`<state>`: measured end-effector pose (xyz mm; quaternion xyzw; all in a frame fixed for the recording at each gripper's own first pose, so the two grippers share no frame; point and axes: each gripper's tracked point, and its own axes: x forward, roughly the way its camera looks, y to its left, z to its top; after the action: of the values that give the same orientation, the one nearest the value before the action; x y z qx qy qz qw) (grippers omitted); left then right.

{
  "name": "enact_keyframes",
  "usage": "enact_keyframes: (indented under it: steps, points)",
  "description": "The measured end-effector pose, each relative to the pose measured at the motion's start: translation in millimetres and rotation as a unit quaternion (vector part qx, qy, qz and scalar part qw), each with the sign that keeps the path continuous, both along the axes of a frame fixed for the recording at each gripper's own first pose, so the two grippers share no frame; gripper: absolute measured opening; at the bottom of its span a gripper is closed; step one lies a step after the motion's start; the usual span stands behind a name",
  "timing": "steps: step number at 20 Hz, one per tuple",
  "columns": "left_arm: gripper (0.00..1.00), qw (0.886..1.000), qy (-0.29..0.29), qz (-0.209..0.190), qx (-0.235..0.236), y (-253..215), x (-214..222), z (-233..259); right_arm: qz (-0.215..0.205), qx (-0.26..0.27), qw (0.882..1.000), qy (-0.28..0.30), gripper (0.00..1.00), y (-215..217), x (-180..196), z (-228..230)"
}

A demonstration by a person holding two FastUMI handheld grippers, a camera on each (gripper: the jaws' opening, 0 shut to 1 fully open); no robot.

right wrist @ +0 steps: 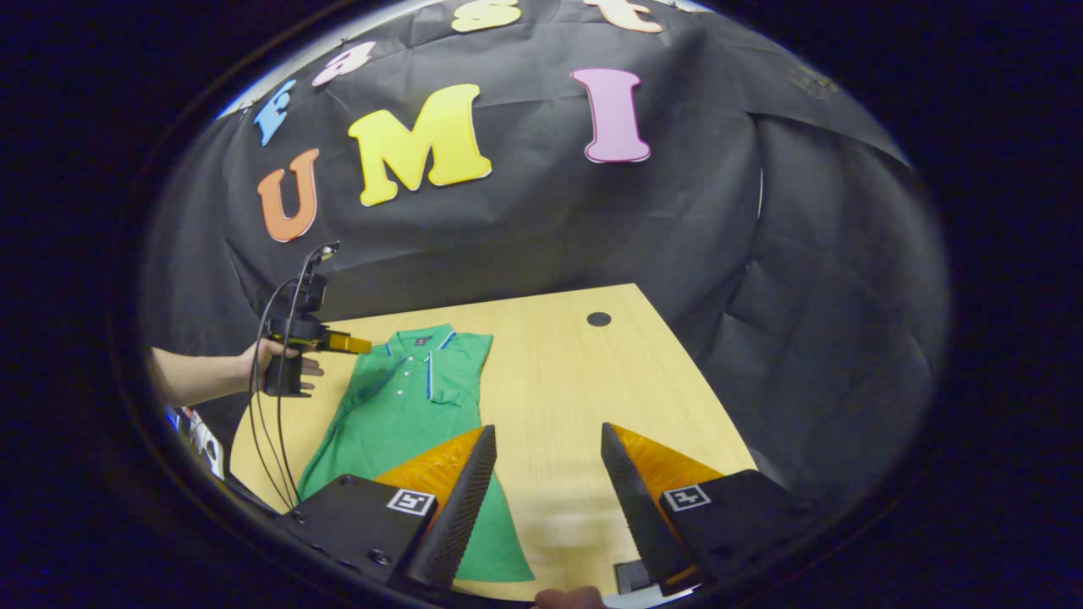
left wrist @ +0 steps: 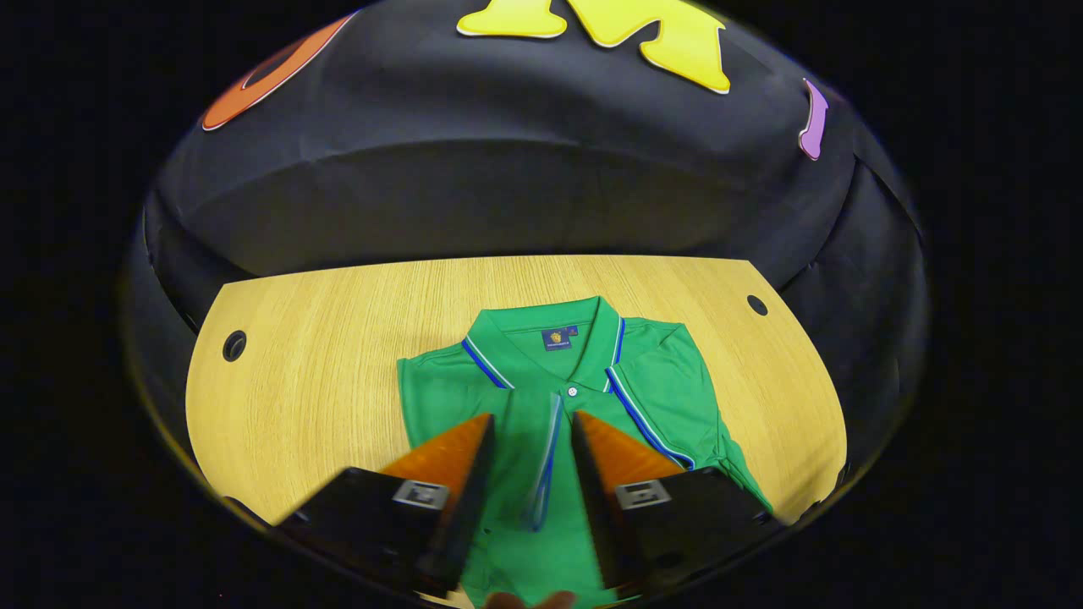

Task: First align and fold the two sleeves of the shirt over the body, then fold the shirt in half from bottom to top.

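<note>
Above the shirt, sleeves folded, the left gripper hangs jaws apart; the right gripper, nearer the hem, gapes too.

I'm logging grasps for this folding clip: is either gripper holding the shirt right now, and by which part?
Nothing is held. The left gripper hangs open over the shirt, and the right gripper is open above the table.

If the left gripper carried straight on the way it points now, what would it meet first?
Most likely the green shirt: the open left gripper points down its buttoned front, toward the collar. How high it sits above the cloth is unclear.
</note>
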<state>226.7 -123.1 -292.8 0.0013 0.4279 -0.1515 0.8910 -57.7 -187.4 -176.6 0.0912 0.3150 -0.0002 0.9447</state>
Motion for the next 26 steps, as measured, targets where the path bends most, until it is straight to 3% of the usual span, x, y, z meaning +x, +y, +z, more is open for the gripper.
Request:
enact_keyframes:
  steps: [2,4,6,9,19,26]
  points:
    - [0.99,1.000,-0.008,0.010,0.000,4,-3,10,0.007,-0.006,1.000,-0.007,0.87,6,4,4]
    - [1.00,1.000,-0.015,0.020,-0.002,12,-6,20,0.020,-0.001,1.000,-0.016,0.93,17,10,8]
    - [0.99,0.999,-0.022,0.036,-0.015,23,-16,36,0.035,-0.001,0.999,-0.024,0.88,26,15,12]
    - [0.99,0.998,-0.035,0.052,-0.029,42,-45,61,0.065,0.004,0.997,-0.030,0.90,50,18,18]
    - [1.00,0.994,-0.074,0.067,-0.035,86,-221,102,0.165,-0.021,0.986,-0.017,0.91,111,12,3]
    - [1.00,0.999,0.029,0.036,0.004,101,-345,44,0.229,-0.067,0.970,0.050,0.89,118,-43,-53]
